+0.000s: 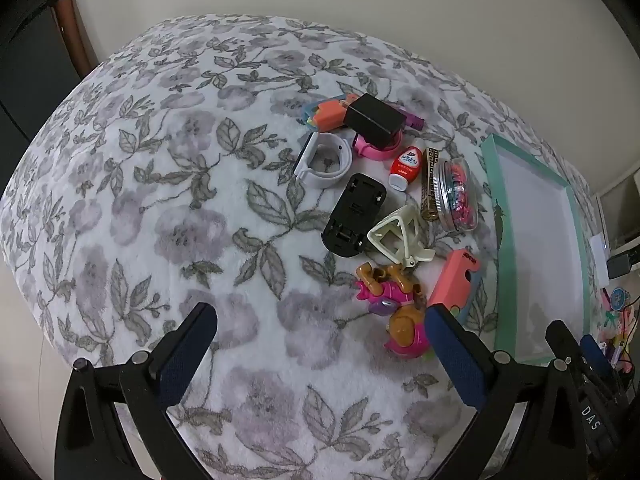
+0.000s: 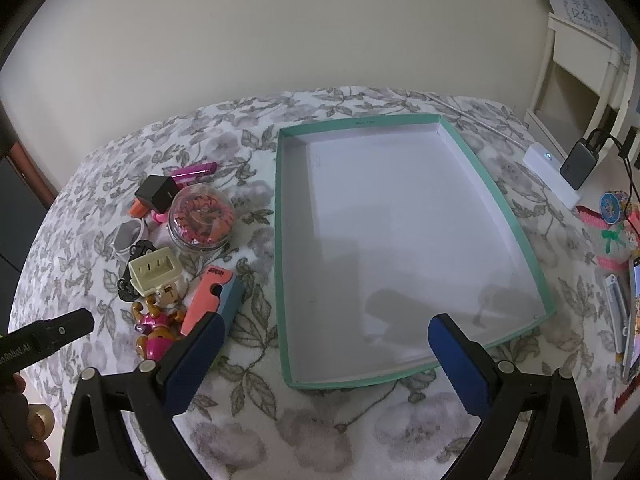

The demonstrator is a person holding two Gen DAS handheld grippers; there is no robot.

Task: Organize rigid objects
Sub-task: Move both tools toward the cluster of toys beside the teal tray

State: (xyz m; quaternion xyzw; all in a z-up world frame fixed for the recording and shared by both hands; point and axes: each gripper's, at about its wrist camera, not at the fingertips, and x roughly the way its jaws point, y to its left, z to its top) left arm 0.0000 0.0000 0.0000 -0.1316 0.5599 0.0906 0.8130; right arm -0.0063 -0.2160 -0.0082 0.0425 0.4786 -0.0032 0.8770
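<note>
A heap of small rigid objects lies on the floral blanket (image 1: 180,220): a black charger (image 1: 374,121), a white watch band (image 1: 324,160), a black clip holder (image 1: 354,220), a cream clip (image 1: 400,236), a red-and-white bottle (image 1: 406,166), a clear jar (image 1: 458,196) and a pink-and-brown toy figure (image 1: 394,304). My left gripper (image 1: 320,322) hovers open just in front of the heap. My right gripper (image 2: 326,330) is open over the near edge of the empty teal-rimmed tray (image 2: 500,200). The jar (image 2: 202,216) and a salmon case (image 2: 206,300) lie left of that tray.
A cream wall stands behind the blanket. Right of the tray sit a white box (image 2: 552,174) with a lit dot, a dark power bank (image 2: 580,160), cables and colourful trinkets (image 2: 612,204). A white shelf (image 2: 580,80) stands at the far right. The other gripper's tip (image 2: 52,336) shows at the left edge.
</note>
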